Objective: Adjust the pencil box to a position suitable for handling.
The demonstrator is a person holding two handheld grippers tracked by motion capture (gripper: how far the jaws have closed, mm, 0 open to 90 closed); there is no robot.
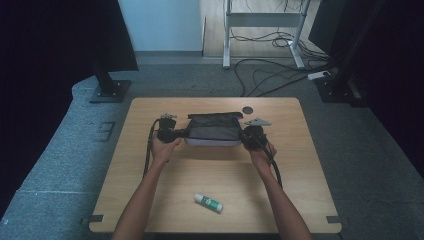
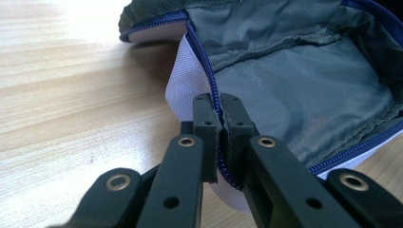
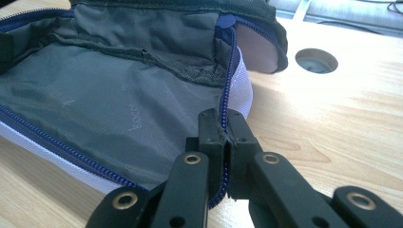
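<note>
Both grippers, left [image 2: 219, 124] and right [image 3: 226, 135], are clamping our pouch's [image 1: 213, 129] zipper ends near the desk's [image 1: 150, 200] far edge; we are holding it open.

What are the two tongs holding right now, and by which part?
Both hold the open pouch by its zippered rim: the left tongs pinch the blue zipper edge at one end, the right tongs at the other.

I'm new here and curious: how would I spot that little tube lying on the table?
Start at the wooden table, then its near edge. The tube lies there alone, between the person's forearms, white with a green label, well apart from the grey pouch.
</note>
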